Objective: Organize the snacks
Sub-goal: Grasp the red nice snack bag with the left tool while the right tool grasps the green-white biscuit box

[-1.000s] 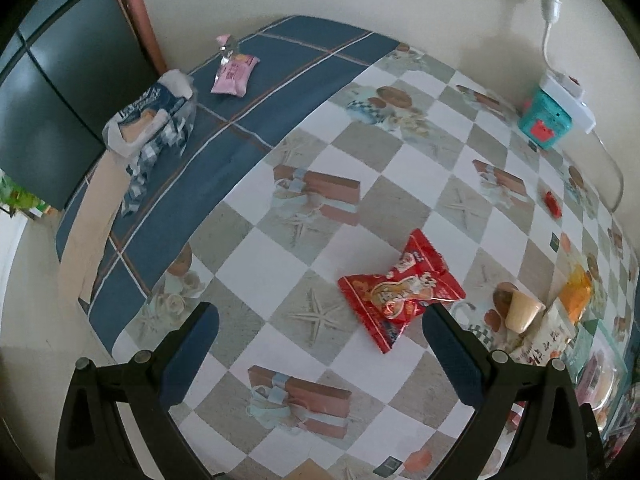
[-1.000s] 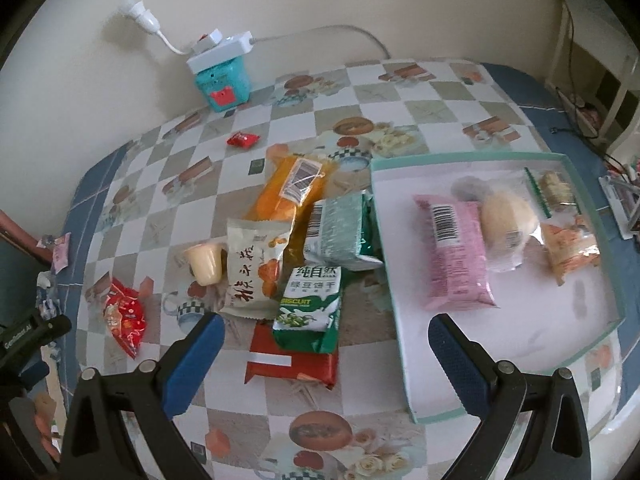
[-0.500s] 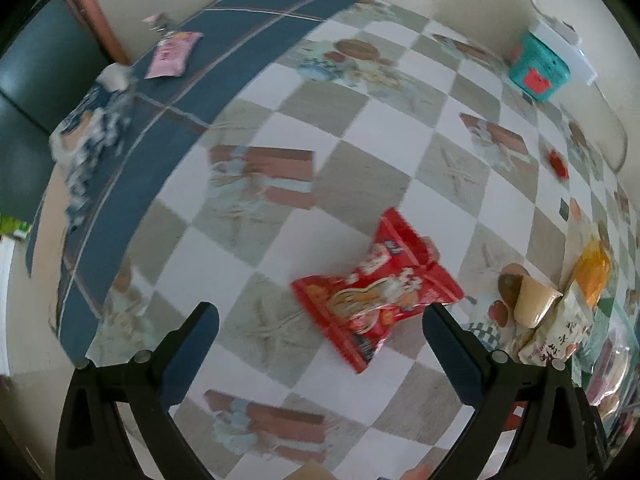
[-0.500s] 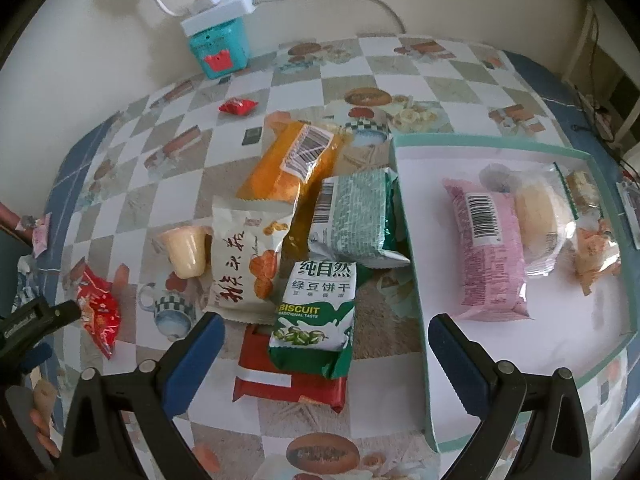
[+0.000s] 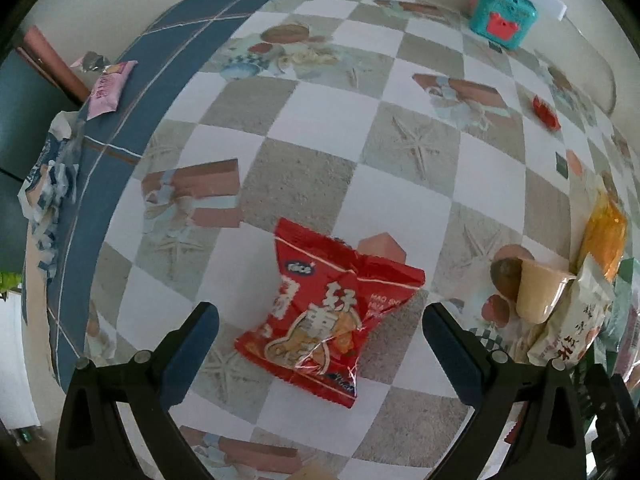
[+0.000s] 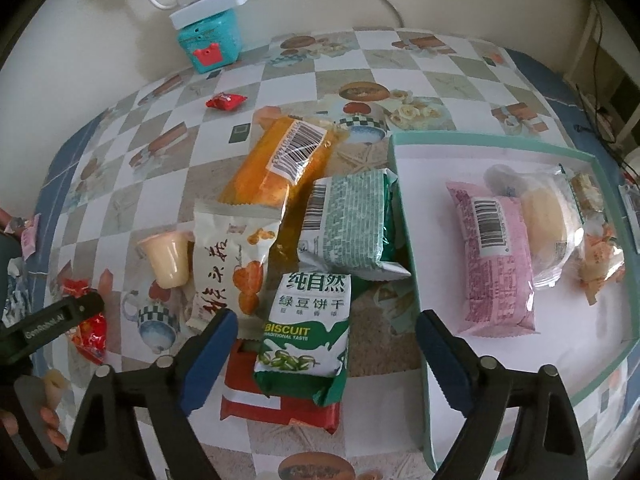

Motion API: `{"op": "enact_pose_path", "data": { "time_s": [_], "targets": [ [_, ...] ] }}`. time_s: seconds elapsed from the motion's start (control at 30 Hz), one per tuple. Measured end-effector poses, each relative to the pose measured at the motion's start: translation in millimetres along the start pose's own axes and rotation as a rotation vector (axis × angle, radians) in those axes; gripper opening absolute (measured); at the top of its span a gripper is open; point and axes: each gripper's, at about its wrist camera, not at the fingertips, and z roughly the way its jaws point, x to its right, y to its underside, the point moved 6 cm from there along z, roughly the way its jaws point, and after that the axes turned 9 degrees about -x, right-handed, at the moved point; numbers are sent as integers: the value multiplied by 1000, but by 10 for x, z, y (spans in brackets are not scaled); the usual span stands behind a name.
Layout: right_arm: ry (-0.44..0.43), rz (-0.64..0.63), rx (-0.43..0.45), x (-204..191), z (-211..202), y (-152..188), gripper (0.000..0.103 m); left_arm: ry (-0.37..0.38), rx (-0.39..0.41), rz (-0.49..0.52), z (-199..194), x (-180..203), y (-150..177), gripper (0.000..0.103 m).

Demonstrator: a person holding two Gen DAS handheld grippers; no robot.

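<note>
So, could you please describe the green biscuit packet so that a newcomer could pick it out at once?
Start at the teal-rimmed tray on the checked tablecloth; a pile of snacks lies just left of its left wall. The green biscuit packet is the pile's nearest bag, resting on a red packet. Unlike its neighbours, it is white on top and green below, printed BISCUIT.

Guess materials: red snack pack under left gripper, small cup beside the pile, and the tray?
Red snack pack: glossy plastic film, judging by crinkles and glare.
Small cup: likely thin translucent plastic, smooth, cream contents.
Tray: looks like matte cardboard, white inside, teal rim; uncertain.
</note>
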Motion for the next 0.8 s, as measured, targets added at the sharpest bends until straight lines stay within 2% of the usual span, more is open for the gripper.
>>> {"op": "enact_pose_path", "data": {
  "time_s": [0.1,0.17,0.37,0.47,0.5,0.53,0.57,0.63,0.8],
  "targets": [
    [-5,0,-11,-14,27,12,77,-4,-12,-6,61,-15,-8,101],
    [-7,4,-14,-7,34,17,67,-2,-21,-21,89,-41,-30,101],
    [-39,28,-11,25,19,15,59,25,-14,-29,116,-74,-61,100],
    [-51,20,-14,8,22,14,48,12,-12,-20,124,-34,-36,89],
    [-55,16,-15,-3,23,16,47,8,-13,-21,129,-20,-30,77],
    [-55,15,-15,-9,22,16,46,1,-13,-24,132,-23,-20,73],
    [-55,15,-13,-10,19,16,44,-1,-10,-27,118,-7,-19,72],
    [-59,19,-9,1,6,14,43,9,-3,-35,71,15,-9,65],
    [-85,34,1,38,-50,6,42,47,19,-60,-71,-18,-29,64]
  ]
}}
